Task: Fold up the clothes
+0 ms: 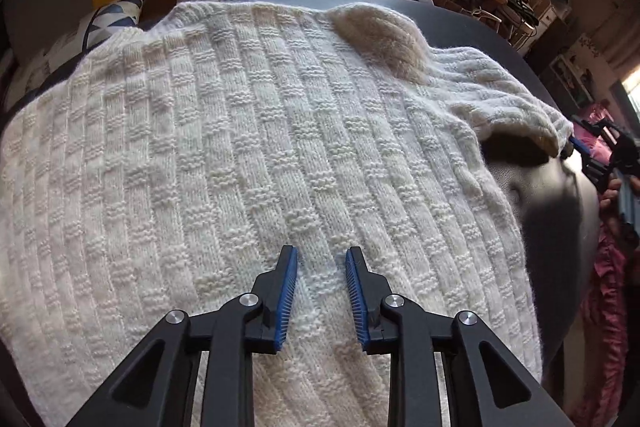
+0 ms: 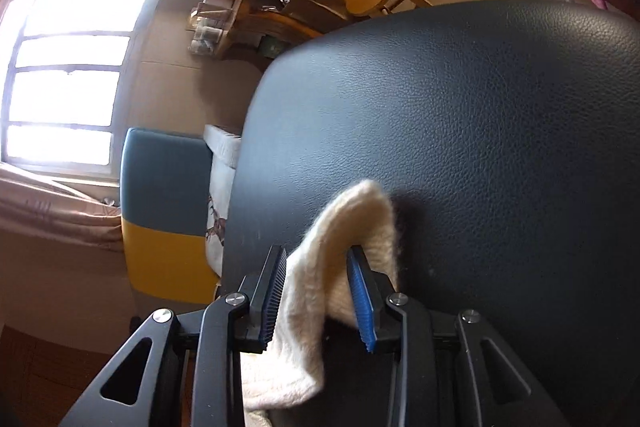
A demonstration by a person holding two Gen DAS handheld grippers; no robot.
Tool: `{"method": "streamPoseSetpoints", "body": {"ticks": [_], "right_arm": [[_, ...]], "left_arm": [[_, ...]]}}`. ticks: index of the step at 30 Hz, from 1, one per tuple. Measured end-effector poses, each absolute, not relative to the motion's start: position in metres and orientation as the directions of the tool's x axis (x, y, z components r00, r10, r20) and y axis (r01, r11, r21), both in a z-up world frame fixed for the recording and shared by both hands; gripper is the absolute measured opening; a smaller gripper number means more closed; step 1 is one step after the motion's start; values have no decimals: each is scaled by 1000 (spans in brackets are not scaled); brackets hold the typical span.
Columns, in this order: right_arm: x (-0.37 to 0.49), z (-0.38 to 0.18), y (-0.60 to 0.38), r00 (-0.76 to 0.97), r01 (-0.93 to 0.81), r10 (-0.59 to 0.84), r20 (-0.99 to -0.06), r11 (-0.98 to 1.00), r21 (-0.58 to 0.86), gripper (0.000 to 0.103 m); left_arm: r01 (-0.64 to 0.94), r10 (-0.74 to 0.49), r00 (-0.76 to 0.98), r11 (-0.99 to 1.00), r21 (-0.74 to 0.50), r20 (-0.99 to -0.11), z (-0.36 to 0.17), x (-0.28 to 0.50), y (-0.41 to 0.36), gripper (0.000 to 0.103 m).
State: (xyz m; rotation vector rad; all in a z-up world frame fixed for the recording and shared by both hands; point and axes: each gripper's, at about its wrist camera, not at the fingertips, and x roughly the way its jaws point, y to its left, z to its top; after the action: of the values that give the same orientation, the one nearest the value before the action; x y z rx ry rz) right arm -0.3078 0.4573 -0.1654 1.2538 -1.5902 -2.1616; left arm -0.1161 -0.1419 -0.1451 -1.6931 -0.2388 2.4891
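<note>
Left tool [image 1: 322, 259] hangs over the cream knitted sweater [image 1: 248, 155], pads apart, nothing between them. Right tool [image 2: 316, 259] has a sweater sleeve end [image 2: 352, 227] between its pads; whether they press on it cannot be told. The sweater lies spread across the dark leather seat [image 2: 480, 127], its sleeve reaching the seat's right edge. Judgement: the sleeve fold is in hand; carry the sleeve level across the body, keep the knit taut, and lay it flat without bunching.

A dark leather cushion [image 1: 552, 211] is mostly covered by a cream knit sweater [image 1: 256, 155] spread flat on it, with bare leather left showing only past the sweater's right edge.
</note>
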Motion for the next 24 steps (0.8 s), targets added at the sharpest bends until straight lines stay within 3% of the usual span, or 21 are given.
{"method": "streamPoseSetpoints", "body": {"ticks": [5,7,12,19,24], "right_arm": [[-318,-168,444,-582,-283,-619,-527,-453,845,31],[-320,-163,440,-559,-302,-585,-587,-516,802,12],[-325,-144,432,-583,-281,-497,-643,-619,733,5],[-262,-36,417,-752,44,-454,-477,-757,652,1],[-241,-89,428,-654,-101,-365,-663,-826,555,1]], "left_arm": [[-7,204,-389,-976,-219,-898,-139,-125,-145,26],[-14,212,-403,-974,-226,-890,-134,-135,-140,26],[-78,236,-425,-971,-225,-874,-124,-167,-106,28],[-95,232,-375,-973,-212,-898,-152,-183,-88,29],[-108,238,-384,-971,-212,-892,-151,-177,-90,29]]}}
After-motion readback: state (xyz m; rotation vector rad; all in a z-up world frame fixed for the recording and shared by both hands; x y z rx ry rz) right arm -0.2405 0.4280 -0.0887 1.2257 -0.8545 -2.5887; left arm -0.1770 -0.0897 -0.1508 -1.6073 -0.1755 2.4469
